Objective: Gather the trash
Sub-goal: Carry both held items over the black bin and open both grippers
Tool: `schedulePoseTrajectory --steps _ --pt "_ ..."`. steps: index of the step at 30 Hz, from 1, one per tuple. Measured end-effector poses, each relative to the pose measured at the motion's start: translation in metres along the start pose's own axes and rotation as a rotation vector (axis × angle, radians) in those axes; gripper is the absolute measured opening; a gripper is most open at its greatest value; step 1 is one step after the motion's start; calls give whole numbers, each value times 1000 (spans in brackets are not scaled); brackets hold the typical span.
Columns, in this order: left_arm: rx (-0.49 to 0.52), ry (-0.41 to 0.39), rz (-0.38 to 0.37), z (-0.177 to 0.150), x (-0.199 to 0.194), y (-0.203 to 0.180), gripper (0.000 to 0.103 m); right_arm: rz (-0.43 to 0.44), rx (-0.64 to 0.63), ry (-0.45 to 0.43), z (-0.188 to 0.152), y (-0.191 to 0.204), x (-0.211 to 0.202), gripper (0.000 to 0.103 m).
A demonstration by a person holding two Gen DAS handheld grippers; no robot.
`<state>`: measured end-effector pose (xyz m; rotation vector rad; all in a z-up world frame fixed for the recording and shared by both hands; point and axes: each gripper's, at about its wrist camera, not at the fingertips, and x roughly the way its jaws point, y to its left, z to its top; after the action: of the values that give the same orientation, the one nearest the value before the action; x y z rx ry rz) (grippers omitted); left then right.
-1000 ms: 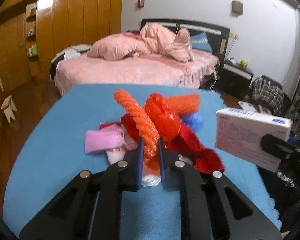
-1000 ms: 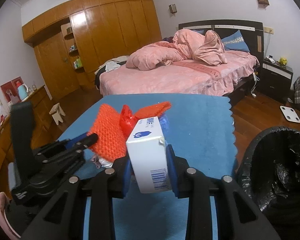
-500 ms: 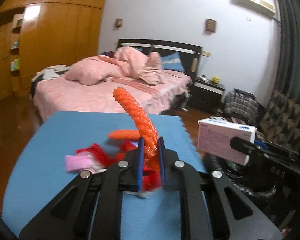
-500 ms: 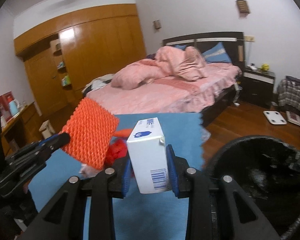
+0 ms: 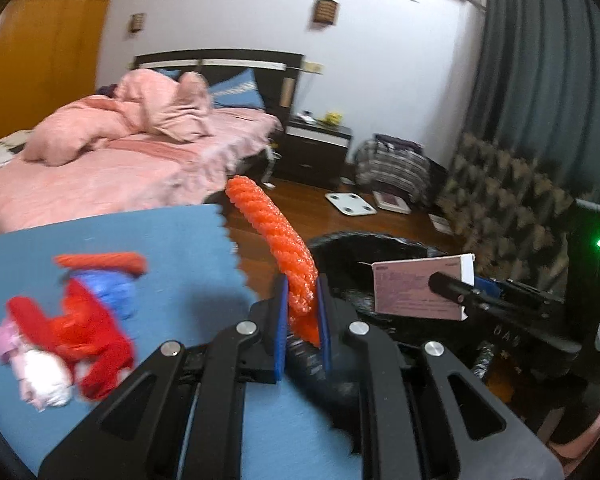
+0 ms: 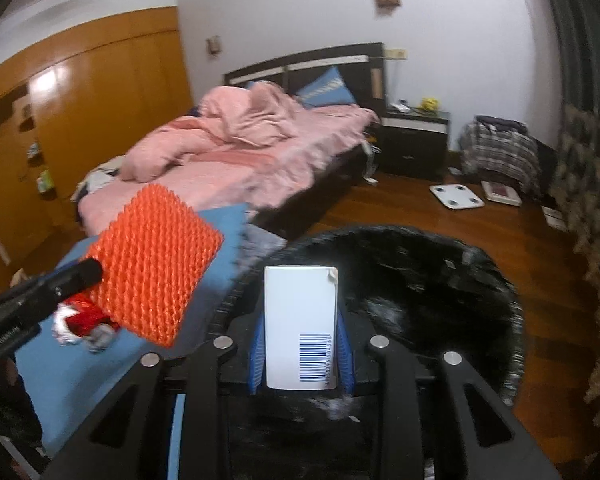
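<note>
My left gripper (image 5: 302, 304) is shut on an orange foam net sleeve (image 5: 276, 236), held at the right edge of the blue table (image 5: 140, 232), beside the black-lined trash bin (image 5: 360, 248). In the right wrist view the sleeve (image 6: 156, 264) hangs left of the bin (image 6: 440, 264). My right gripper (image 6: 302, 344) is shut on a white carton box (image 6: 300, 320) with a barcode, held over the bin's opening. The box (image 5: 420, 288) also shows in the left wrist view. A pile of red, blue, pink and white trash (image 5: 72, 320) lies on the table.
A pink bed (image 6: 240, 152) stands behind the table. A dark nightstand (image 6: 416, 140), a white scale (image 6: 456, 196) and a plaid bag (image 6: 500, 152) sit on the wooden floor. A patterned chair (image 5: 508, 200) and dark curtain are at the right.
Both grippers have swung right, off the table toward the bin. The box is now over the bin's opening and the sleeve is at the table's right edge. The trash pile stays behind.
</note>
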<state>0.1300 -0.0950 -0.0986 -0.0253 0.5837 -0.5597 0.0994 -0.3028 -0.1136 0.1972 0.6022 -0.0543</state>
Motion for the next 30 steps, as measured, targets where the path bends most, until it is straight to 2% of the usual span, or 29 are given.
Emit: schedulePoseTrajectory --steps 2,4,5,7,9,11,12,15,19,23,28,29,30 --pt "16 15 -35 2 16 -12 13 -28 15 1 -4 -14 2 30" --pt "24 33 -75 1 29 -23 20 -65 38 8 -4 -32 5 34" --pt "30 45 -84 1 38 -28 24 -87 45 14 -4 -39 6 45" --pt "38 59 -91 -2 46 -32 46 -124 55 7 -8 -50 3 57" --pt "35 56 -79 -6 48 -30 53 -147 63 1 -11 -58 0 76" --pt "35 47 -43 -11 44 -25 64 -162 67 -18 -13 -57 -4 88" --pt "32 38 -15 -13 39 -20 73 -162 68 -28 -13 -54 -5 93" --pt "15 10 73 -19 22 -1 87 -139 66 -38 -10 -41 -2 98" --pt "1 -19 201 -27 -6 34 90 -76 47 -32 -10 -7 4 98" --pt "-25 -50 358 -41 -43 80 90 12 1 -13 -14 47 17 98" --pt "-92 -35 514 -60 -70 133 89 112 -82 6 -26 114 35 97" --pt "-116 -24 543 -66 -74 147 88 130 -102 14 -30 127 40 97" --pt "-136 -12 557 -69 -75 158 81 139 -114 20 -33 136 43 97"
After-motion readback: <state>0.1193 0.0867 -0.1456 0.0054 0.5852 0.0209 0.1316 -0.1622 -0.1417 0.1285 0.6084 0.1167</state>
